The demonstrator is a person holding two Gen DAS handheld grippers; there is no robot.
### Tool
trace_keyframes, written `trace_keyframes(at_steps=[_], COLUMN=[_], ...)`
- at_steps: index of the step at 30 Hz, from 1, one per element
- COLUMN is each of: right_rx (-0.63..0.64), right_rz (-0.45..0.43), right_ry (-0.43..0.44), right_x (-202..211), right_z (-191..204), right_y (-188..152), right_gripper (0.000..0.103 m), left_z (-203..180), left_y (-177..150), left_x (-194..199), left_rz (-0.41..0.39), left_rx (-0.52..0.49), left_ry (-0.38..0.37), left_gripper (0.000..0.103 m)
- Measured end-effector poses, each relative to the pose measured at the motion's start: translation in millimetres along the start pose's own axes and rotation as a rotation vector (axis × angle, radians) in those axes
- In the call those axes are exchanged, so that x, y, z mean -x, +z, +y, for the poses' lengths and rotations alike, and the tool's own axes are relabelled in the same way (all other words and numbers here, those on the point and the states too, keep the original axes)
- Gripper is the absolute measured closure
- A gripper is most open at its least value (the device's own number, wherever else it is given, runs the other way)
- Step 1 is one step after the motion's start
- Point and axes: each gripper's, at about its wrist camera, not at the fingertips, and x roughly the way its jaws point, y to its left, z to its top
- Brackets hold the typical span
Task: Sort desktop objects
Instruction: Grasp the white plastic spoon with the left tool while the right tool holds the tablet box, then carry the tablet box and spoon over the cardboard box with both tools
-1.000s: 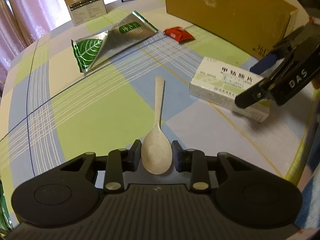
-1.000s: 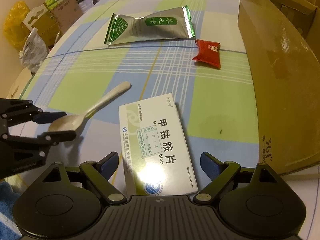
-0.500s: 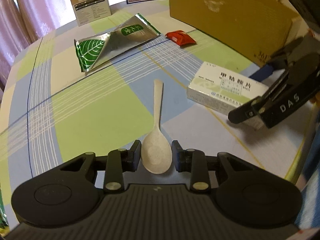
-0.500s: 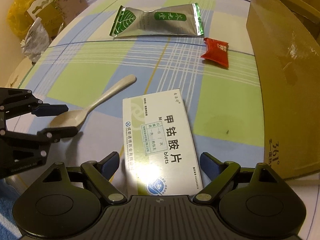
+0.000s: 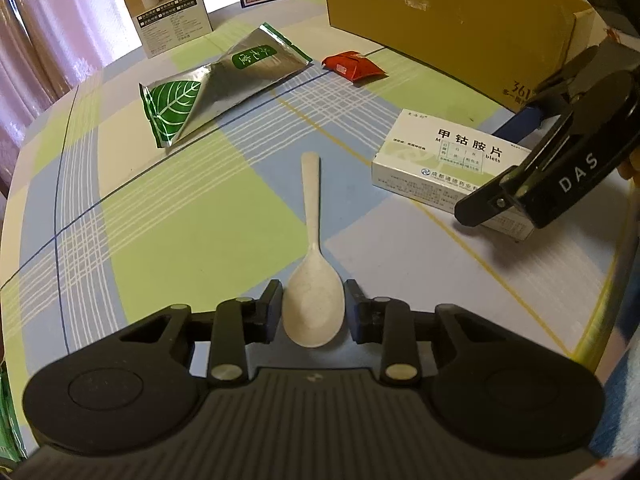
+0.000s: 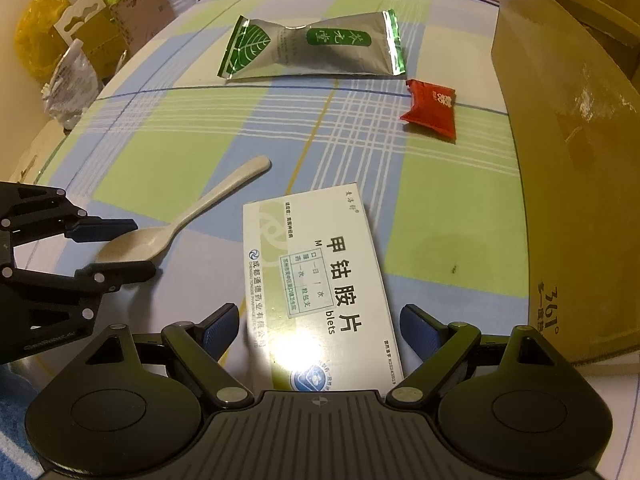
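Beside spoon (image 5: 313, 300): med box (image 5: 448, 160), cardboard box (image 5: 448, 20).

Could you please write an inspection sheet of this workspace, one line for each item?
Surface: checked tablecloth, flat.
Job's things: spoon, medicine box, green-silver pouch, red packet, all lying apart.
Clutter: cardboard box at the table's right side.
Grippers: left gripper straddles the spoon bowl; right gripper open around the medicine box.
Cables: nothing seen.
Surroundings: curtain, bags beside the table.
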Motion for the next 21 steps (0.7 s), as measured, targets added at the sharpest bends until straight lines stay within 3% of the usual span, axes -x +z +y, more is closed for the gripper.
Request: trace_keyframes(at_steps=[2,8,21], right_rx=[0.012,0.022,-0.048], right_rz=[-0.013,-0.029,-0.187], right_ry=[-0.015,-0.006,0.009], right_x=[2,2,42], right_z=[2,4,0], right_y=[0,-3,-1], right_gripper=[0.032,0.034,0.034], left_z=[-1,-2,7], left_y=[0,2,12], left_x=[1,9,41], left_rz=[0.0,-0.017,-0.085], left_rx=[0.006,0.032,0.143], left_ry=[-0.003,-0.006,0.004], left_gripper=[0.076,0.076,0.076])
